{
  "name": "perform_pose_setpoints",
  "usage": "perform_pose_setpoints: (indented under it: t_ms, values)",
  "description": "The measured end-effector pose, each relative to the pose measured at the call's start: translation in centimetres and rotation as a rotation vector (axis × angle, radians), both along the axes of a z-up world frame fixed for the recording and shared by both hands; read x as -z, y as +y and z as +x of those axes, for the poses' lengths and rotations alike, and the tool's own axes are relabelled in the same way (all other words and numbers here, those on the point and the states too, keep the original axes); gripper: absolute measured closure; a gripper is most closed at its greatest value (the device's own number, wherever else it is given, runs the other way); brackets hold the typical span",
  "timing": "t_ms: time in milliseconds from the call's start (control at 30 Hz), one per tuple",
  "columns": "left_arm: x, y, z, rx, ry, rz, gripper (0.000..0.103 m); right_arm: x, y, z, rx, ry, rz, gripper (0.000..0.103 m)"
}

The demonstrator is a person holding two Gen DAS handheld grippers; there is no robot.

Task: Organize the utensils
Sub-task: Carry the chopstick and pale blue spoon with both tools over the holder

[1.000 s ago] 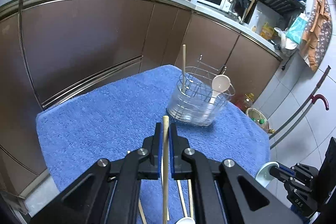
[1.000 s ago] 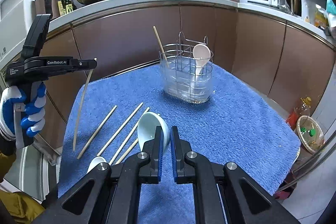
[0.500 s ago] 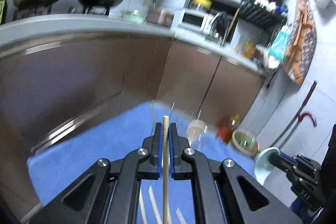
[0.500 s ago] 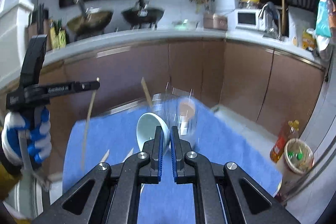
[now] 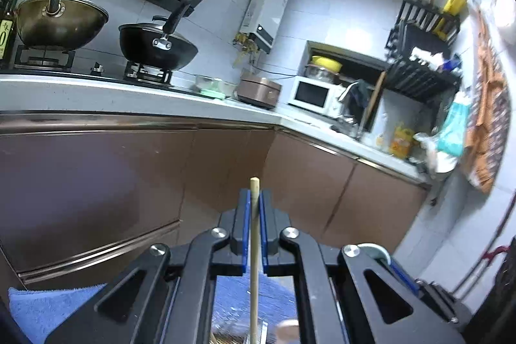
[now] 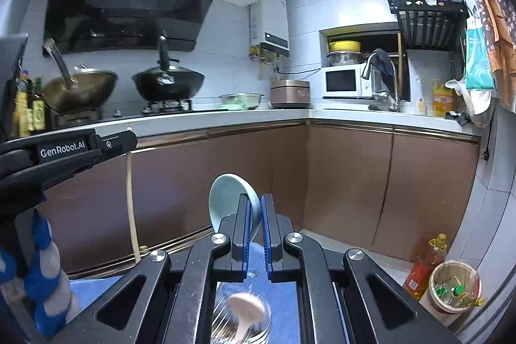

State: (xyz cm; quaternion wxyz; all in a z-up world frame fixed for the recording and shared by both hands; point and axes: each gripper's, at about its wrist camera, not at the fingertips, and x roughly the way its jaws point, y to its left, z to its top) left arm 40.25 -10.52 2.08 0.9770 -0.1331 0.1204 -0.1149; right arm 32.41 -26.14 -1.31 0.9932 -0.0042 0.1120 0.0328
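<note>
Only our right view shows the left gripper (image 6: 127, 144) from the side, pinching a hanging wooden chopstick (image 6: 130, 199), while our right gripper (image 6: 254, 224) clamps a smooth pale spoon (image 6: 225, 202) above the wire holder (image 6: 240, 318) on blue towel (image 5: 35, 305), both raised clear.

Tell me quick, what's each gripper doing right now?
Left gripper: closed on a thin wooden chopstick.
Right gripper: closed on a pale blue ceramic soup spoon.
</note>
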Motion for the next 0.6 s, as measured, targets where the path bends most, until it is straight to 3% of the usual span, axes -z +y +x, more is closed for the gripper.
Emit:
perform_pose_setpoints:
  t_ms: [167,267,333,467,600]
  values:
    - [3.5,-0.3,2.2,-0.066,0.005,-0.005,0.098,2.6,0.8,2.0,0.026,0.014,-0.045,0.096]
    - [4.9,-0.1,2.7,-0.058,0.024,-0.024,0.096,4.3,1.0,2.4,0.025,0.041,-0.043,0.094]
    - [5.6,-0.4,2.5,-0.079,0.013,0.009,0.095,5.4,1.2,2.4,0.030,0.059,-0.053,0.094]
    - [6.0,-0.4,2.2,-0.093,0.019,0.016,0.094,6.5,1.2,2.2,0.036,0.094,-0.054,0.094]
    - [5.0,-0.2,1.3,-0.085,0.003,0.024,0.095,5.8,0.5,2.3,0.032,0.100,-0.035,0.094]
